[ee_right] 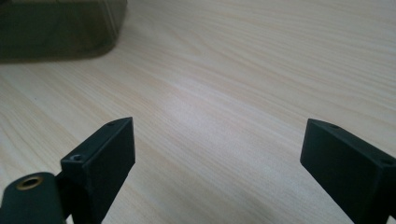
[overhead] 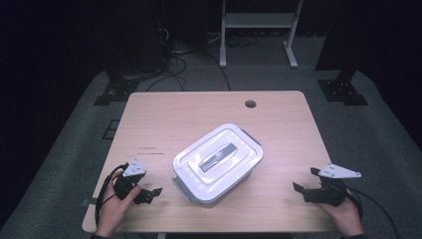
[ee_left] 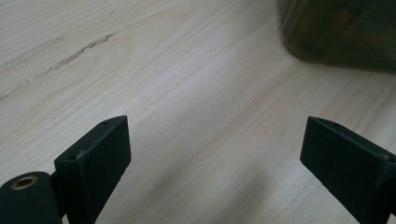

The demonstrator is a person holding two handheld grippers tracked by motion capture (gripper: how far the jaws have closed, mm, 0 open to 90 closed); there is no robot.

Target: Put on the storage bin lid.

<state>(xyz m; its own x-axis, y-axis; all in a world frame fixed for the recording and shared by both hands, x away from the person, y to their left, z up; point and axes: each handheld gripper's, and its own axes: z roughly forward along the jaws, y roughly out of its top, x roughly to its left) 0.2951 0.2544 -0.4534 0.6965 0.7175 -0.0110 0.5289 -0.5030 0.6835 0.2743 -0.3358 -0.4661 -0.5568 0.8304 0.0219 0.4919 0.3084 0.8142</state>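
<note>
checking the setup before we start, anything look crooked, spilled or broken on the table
Nothing is spilled or visibly broken. The lidded storage box sits turned at an angle to the table edges, lid on. A faint dark scuff marks the wood to its left. Both the left gripper and right gripper are open, apart from the box.

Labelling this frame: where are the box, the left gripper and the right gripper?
box (overhead: 217,162), high view, middle of its white lid.
left gripper (overhead: 154,192), high view, between its open fingertips.
right gripper (overhead: 304,179), high view, between its open fingertips.
</note>
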